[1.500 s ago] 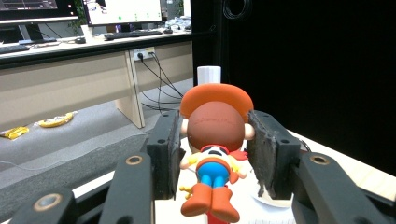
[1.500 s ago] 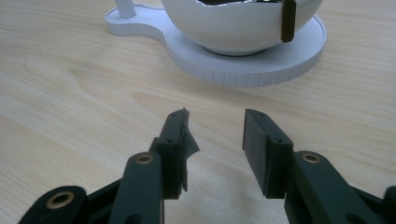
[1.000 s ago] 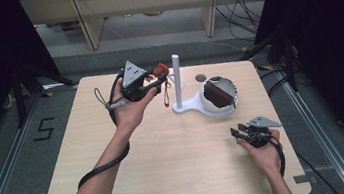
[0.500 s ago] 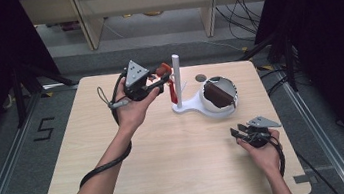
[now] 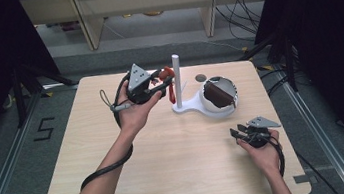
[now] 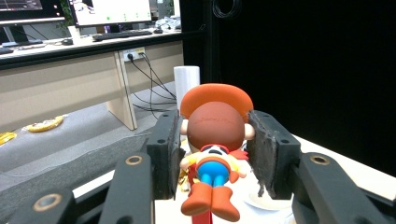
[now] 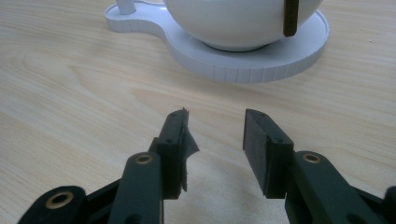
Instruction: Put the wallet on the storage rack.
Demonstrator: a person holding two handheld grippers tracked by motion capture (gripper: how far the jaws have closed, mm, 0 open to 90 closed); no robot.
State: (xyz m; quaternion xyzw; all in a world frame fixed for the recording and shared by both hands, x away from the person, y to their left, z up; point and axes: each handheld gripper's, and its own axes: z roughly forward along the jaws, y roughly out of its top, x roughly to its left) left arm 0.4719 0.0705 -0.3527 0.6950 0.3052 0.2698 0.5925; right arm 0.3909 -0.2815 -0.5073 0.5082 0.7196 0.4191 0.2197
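Two grippers are in my hands over the counter [image 5: 116, 149]. My left gripper [image 5: 165, 80] is raised at about eleven o'clock from the counter's middle, and its jaws are clamped on a small cowboy figurine [image 6: 214, 154]; in the left gripper view I see both pads pressing the sides of its brown head, with its orange hat above and its red boots hanging below. From the high view the figurine [image 5: 169, 77] sits just beside the white post [image 5: 176, 78], on the post's nine o'clock side; I cannot tell whether they touch. That post rises from a white stand [image 5: 186, 107] whose round end carries a white bowl-shaped holder [image 5: 218, 98] at about one o'clock from the counter's middle. My right gripper [image 5: 238, 132] rests low at about four o'clock, well apart from the stand. Its jaws stand partly open with nothing between them, just bare wood, and they point toward the stand's rim [image 7: 261, 65].
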